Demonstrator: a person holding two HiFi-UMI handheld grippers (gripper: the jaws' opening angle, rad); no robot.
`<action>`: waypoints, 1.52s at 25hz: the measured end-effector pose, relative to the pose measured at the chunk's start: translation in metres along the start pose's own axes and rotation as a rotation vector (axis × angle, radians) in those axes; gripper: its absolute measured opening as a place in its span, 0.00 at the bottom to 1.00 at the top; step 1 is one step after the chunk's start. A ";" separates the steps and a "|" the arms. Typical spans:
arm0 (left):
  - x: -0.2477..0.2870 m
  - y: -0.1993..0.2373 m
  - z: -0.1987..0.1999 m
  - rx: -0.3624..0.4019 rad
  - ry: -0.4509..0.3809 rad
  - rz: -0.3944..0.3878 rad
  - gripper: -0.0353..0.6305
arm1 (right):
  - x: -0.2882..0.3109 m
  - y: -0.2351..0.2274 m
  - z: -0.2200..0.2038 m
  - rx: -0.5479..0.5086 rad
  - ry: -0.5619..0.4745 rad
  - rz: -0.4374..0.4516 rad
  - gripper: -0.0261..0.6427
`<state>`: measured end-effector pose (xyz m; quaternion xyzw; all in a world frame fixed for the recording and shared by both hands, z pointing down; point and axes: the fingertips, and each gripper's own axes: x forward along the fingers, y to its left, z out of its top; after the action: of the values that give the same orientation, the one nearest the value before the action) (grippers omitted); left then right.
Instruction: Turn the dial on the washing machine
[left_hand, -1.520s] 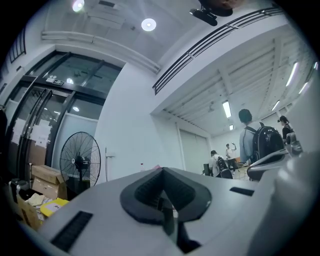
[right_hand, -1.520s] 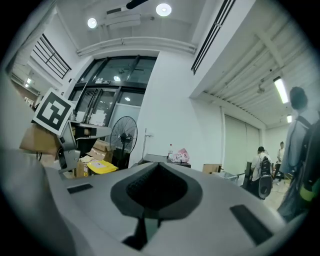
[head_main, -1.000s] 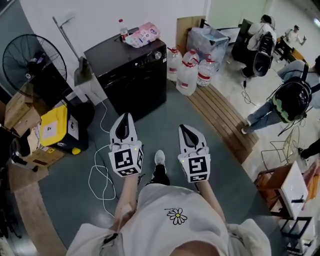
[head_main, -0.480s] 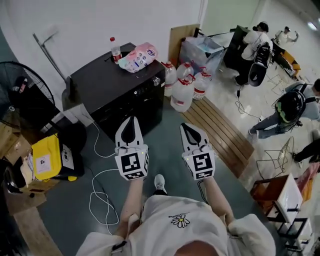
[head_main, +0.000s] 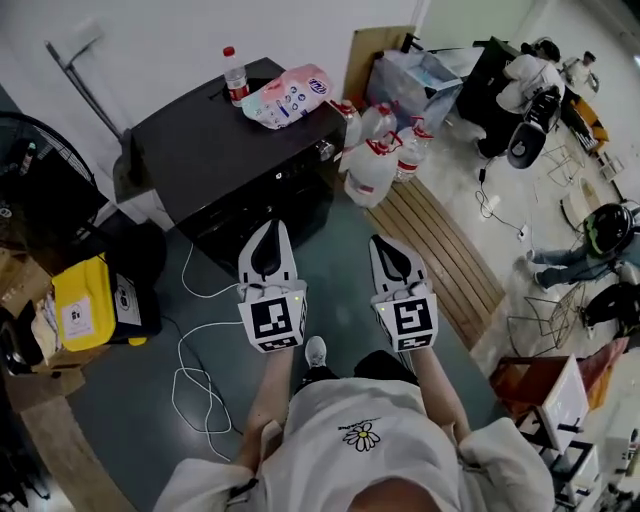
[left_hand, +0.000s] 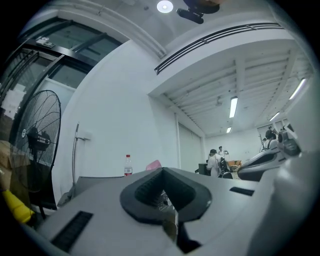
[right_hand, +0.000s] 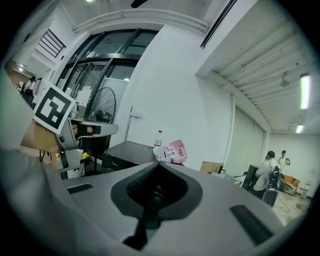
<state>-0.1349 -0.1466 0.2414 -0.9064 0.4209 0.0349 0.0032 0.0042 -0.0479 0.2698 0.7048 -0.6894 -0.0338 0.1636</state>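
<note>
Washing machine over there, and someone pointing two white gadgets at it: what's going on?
A person stands facing the black washing machine, holding a tool in each hand. The left tool and the right tool are both shut and empty, side by side, short of the machine. Its dial is not yet touched. A bottle and a pink pack sit on top.

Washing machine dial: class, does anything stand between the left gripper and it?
Nothing visible does. Only open floor separates the left gripper from the dial on the washing machine. The jugs stand to the dial's right, off that line.
</note>
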 end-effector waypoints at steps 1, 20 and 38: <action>0.000 0.003 -0.002 -0.001 0.004 0.011 0.05 | 0.004 0.002 -0.001 0.002 0.002 0.013 0.04; 0.003 0.022 -0.008 0.063 0.028 0.167 0.05 | 0.053 0.020 0.003 0.052 -0.094 0.174 0.05; -0.006 0.047 -0.010 0.051 0.022 0.232 0.05 | 0.077 0.039 0.000 0.031 -0.111 0.213 0.05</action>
<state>-0.1744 -0.1727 0.2525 -0.8515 0.5238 0.0144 0.0177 -0.0294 -0.1231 0.2938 0.6269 -0.7690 -0.0444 0.1169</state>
